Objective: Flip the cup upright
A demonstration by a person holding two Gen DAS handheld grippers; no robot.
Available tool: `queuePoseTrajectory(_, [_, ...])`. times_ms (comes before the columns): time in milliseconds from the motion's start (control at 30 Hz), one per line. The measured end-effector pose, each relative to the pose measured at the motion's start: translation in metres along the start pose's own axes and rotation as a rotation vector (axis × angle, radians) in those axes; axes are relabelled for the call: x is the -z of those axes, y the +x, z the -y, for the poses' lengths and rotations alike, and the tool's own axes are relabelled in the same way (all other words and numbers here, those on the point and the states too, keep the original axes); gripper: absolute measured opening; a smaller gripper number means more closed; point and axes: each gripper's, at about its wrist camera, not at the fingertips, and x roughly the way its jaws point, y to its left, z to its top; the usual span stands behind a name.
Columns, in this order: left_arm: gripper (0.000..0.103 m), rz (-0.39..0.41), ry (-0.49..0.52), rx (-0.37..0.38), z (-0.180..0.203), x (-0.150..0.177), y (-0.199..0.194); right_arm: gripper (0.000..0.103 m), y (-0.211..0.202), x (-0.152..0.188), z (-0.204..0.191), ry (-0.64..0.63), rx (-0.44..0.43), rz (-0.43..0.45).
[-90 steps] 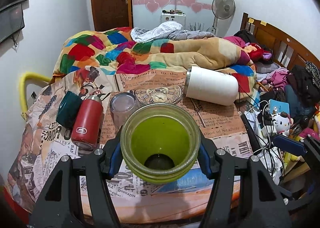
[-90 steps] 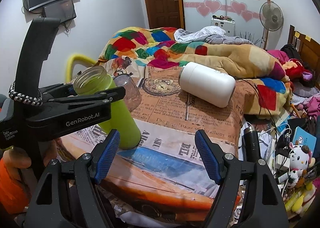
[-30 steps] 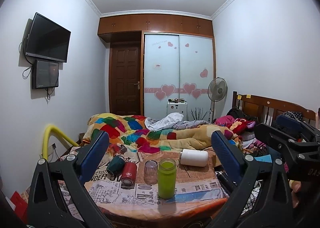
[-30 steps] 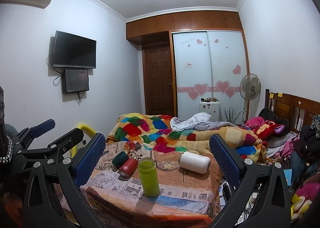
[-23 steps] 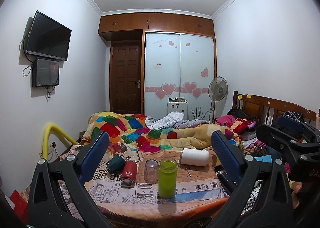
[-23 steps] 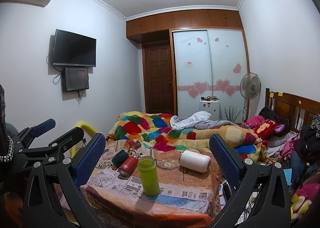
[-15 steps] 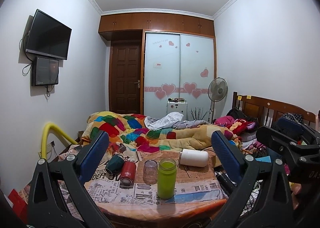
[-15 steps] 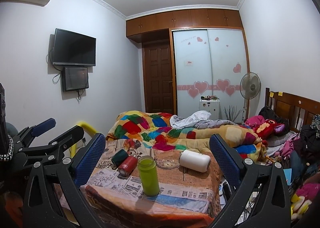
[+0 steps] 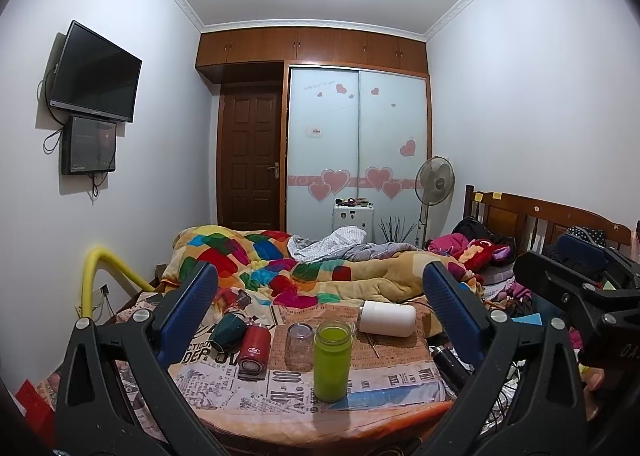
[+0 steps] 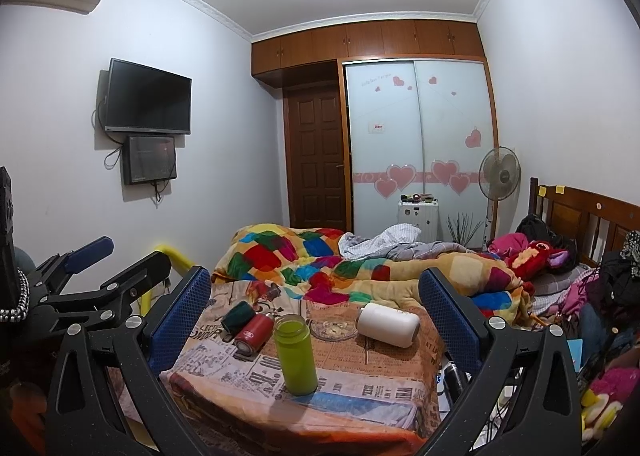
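A green cup (image 9: 332, 360) stands upright, mouth up, near the front edge of a newspaper-covered table (image 9: 384, 388); it also shows in the right wrist view (image 10: 295, 354). My left gripper (image 9: 320, 296) is open and empty, held well back from the table. My right gripper (image 10: 314, 296) is open and empty too, equally far back. A white cup (image 9: 386, 318) lies on its side at the back right. A red bottle (image 9: 253, 346) and a dark green cup (image 9: 227, 331) lie on their sides at the left. A clear glass (image 9: 299, 346) stands beside the green cup.
A glass dish (image 10: 334, 328) sits at the table's middle back. A bed with a colourful quilt (image 9: 304, 272) lies behind the table. A yellow rail (image 9: 104, 276) stands at the left. Cables, toys and clutter (image 10: 600, 356) fill the right side.
Three seconds ago my left gripper held the green cup on the table. Both grippers have since pulled far back, open; in the last second the views barely shift.
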Motion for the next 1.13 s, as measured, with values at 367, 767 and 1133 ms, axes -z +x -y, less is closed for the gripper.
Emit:
queuePoseTrajectory(367, [0.103,0.010,-0.016,0.010,-0.003,-0.002,-0.006,0.103,0.000,-0.002,0.001,-0.001,0.002,0.002])
queuePoseTrajectory(767, [0.103,0.002,-0.014,0.022,-0.004,-0.002,-0.007,0.103,0.001,-0.009,0.000,-0.006,0.012,0.000])
queuePoseTrajectory(1133, [0.103,-0.037,-0.051,0.021,-0.019,0.007,0.001,0.103,0.011,-0.007,-0.008,-0.022,0.014,-0.023])
